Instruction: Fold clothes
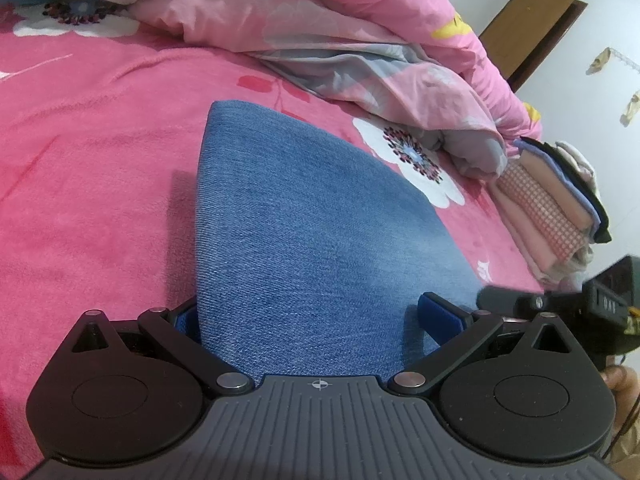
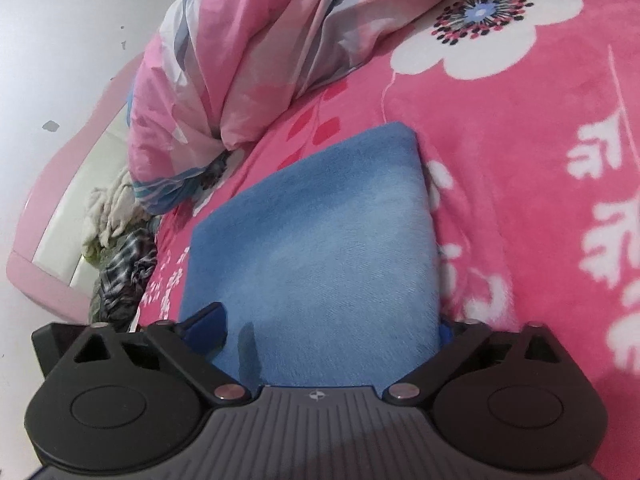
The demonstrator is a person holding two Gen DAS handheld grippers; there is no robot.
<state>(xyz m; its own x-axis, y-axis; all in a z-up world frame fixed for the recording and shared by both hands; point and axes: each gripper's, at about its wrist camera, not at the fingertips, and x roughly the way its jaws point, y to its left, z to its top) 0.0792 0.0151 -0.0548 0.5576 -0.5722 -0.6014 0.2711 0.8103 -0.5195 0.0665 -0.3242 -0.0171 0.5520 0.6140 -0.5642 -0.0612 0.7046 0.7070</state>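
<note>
Fingers of the left gripper (image 1: 316, 320) and the right gripper (image 2: 332, 328) are spread wide, each pair straddling a near edge of the folded blue denim garment (image 1: 312, 216), which lies flat on the pink floral blanket (image 1: 88, 168); whether the pads press it cannot be told. A fold seems finished, so the next move is judged a lift towards the stack of folded clothes (image 1: 556, 208) (at the bed's right edge). Open blanket is seen leftward; the bunched quilt (image 1: 360, 40) crowds the far side.
</note>
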